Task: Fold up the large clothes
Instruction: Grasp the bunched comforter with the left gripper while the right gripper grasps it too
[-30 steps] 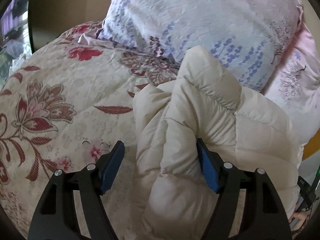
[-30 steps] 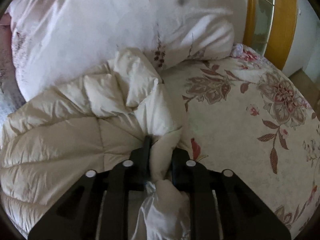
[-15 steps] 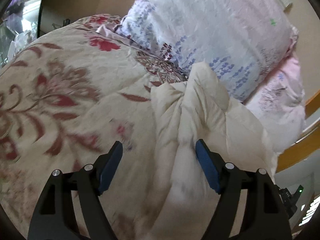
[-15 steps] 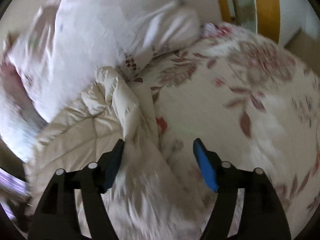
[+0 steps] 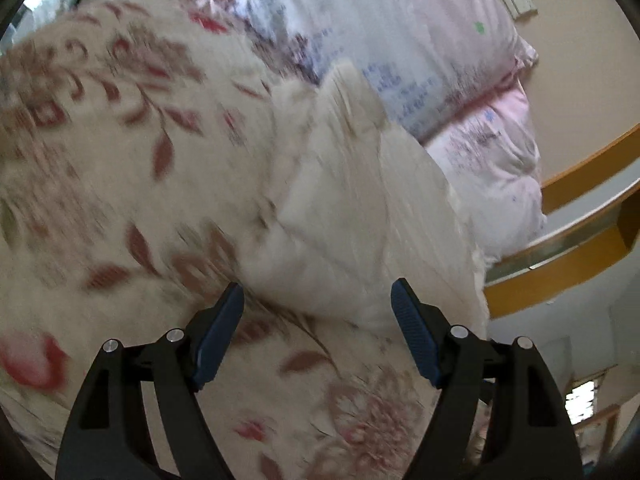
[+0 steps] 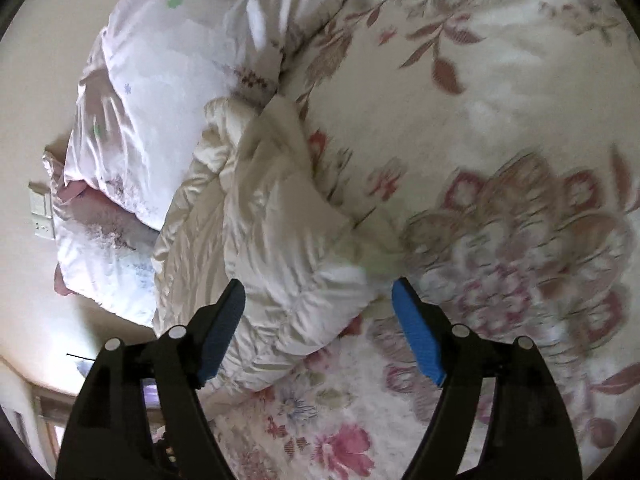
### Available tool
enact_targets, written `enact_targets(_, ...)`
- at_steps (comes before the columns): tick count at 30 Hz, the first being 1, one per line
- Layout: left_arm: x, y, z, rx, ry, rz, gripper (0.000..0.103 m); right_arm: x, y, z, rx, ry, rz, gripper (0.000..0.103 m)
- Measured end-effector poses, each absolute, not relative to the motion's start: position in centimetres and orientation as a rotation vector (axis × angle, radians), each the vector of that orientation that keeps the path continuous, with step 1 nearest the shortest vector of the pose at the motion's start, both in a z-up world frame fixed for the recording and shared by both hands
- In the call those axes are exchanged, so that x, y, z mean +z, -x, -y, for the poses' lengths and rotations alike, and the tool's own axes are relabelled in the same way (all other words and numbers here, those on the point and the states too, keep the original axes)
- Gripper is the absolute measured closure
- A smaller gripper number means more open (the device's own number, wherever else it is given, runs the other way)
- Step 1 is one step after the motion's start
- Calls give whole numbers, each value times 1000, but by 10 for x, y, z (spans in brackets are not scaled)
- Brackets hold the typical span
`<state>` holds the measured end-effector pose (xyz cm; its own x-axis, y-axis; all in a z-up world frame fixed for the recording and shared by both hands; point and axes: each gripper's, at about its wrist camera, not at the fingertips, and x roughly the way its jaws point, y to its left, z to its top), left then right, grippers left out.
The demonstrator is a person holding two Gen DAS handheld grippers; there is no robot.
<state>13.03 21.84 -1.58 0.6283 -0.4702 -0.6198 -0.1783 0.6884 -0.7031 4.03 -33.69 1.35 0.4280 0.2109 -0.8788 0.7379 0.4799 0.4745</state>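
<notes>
A cream puffy quilted jacket (image 5: 352, 208) lies folded in a bundle on the floral bedspread (image 5: 120, 152), against the pillows. My left gripper (image 5: 318, 320) is open and empty, held just short of the jacket's near edge. In the right wrist view the same jacket (image 6: 272, 240) lies on the bedspread (image 6: 500, 120). My right gripper (image 6: 318, 320) is open and empty, with the jacket's near end between and just beyond its blue pads (image 6: 420, 340). Both views are motion-blurred.
A white and lilac floral pillow (image 5: 400, 28) and a pink one (image 5: 500, 148) lie behind the jacket; they also show in the right wrist view (image 6: 180, 80). A wooden headboard frame (image 5: 560, 240) stands at the right. Wall switches (image 6: 42, 216) sit on the wall.
My right gripper has let go of the jacket and opened. Both grippers have pulled back from the jacket and swung, so the jacket now lies farther ahead.
</notes>
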Motion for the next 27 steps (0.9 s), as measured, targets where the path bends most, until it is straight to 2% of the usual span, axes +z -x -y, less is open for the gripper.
enact_targets(9, -36, -144, -198, -168, 912, -947, 27, 0, -48, 329, -409, -1085, -1130, 26)
enact_targets(13, -42, -147, -203, -137, 989, -908, 27, -4, -48, 327, -375, -1112, -1140, 26)
enact_targets(19, -43, -151, -212, -63, 1048, -814, 29, -11, -55, 333, -410, -1131, -1048, 28)
enact_targets(21, -44, -152, -214, -37, 1057, -789, 33, -13, -56, 335, -430, -1114, -1027, 44)
enact_targets(22, -45, -152, -215, -36, 1064, -782, 38, -15, -57, 334, -430, -1109, -1022, 51)
enact_targets(23, -47, -153, -217, -39, 1079, -775, 42, -15, -58, 334, -422, -1107, -1019, 61)
enact_targets(24, -49, -155, -218, -44, 1093, -771, 53, -15, -57, 333, -410, -1104, -1011, 69)
enact_targets(25, -53, -156, -220, -49, 1109, -769, 61, -12, -57, 331, -395, -1093, -1000, 72)
enact_targets(27, -56, -156, -223, -65, 1134, -757, 74, -7, -57, 327, -370, -1078, -984, 80)
